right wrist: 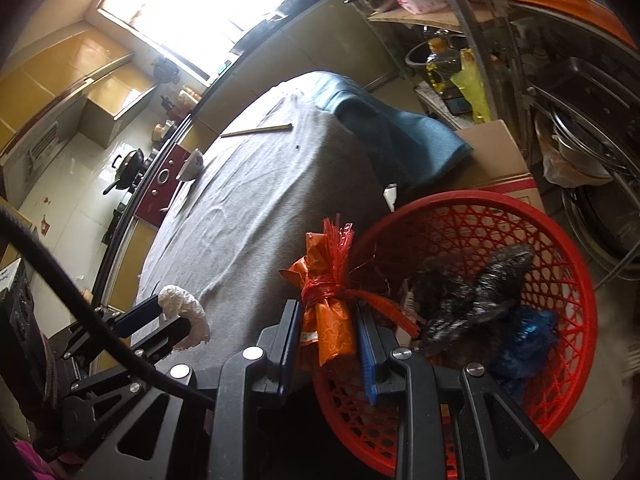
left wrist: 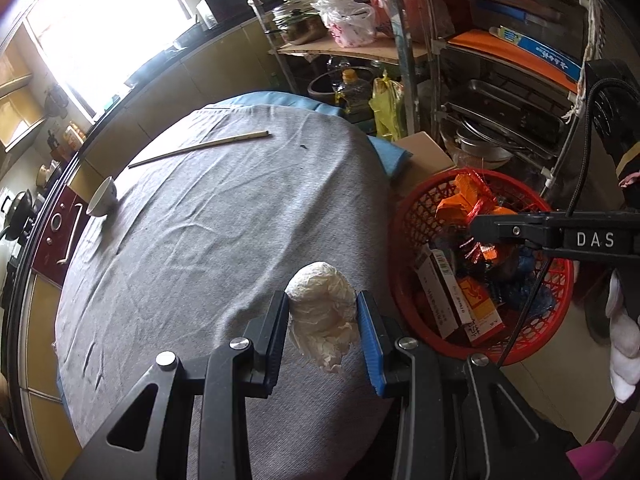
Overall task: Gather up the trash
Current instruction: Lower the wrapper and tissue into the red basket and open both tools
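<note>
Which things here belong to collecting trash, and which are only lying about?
Job:
- white paper wad in left tool
- orange wrapper in right tool
- red basket

Lying about:
- chopsticks
- small bowl
- cardboard box

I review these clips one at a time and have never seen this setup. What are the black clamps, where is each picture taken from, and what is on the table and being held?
No robot here: a person carries two hand-held grippers, each with a fisheye camera looking along its fingers. The left view shows the left gripper shut on a crumpled white paper wad above the grey tablecloth. The right view shows the right gripper shut on an orange wrapper tied with red plastic strips, at the rim of the red plastic lattice basket, which already holds trash. On the cloth lie a thin wooden stick and a small white bowl.
</note>
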Demonstrator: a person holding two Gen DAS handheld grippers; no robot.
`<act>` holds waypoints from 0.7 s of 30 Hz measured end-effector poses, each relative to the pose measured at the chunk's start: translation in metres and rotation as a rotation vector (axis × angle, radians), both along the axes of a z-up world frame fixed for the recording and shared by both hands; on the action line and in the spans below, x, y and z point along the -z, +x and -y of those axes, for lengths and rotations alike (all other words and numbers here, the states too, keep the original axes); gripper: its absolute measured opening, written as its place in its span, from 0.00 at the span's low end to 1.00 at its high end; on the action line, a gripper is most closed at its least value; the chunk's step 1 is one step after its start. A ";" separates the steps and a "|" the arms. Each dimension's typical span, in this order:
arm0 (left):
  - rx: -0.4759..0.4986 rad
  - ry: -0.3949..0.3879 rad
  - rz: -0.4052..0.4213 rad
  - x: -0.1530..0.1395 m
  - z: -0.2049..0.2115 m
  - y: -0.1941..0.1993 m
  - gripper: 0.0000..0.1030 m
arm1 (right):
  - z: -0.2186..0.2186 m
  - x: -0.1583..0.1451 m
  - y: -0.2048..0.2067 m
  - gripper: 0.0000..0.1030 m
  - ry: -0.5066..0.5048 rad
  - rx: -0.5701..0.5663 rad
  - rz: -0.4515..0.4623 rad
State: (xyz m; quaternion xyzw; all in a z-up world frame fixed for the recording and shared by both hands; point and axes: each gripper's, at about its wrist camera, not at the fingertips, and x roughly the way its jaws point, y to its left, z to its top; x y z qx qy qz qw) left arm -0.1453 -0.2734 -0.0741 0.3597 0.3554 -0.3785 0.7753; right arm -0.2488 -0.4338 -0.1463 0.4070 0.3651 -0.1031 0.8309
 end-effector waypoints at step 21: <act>0.195 -0.025 -0.142 0.025 0.062 -0.033 0.36 | 0.063 0.018 -0.065 0.28 0.022 0.206 -0.064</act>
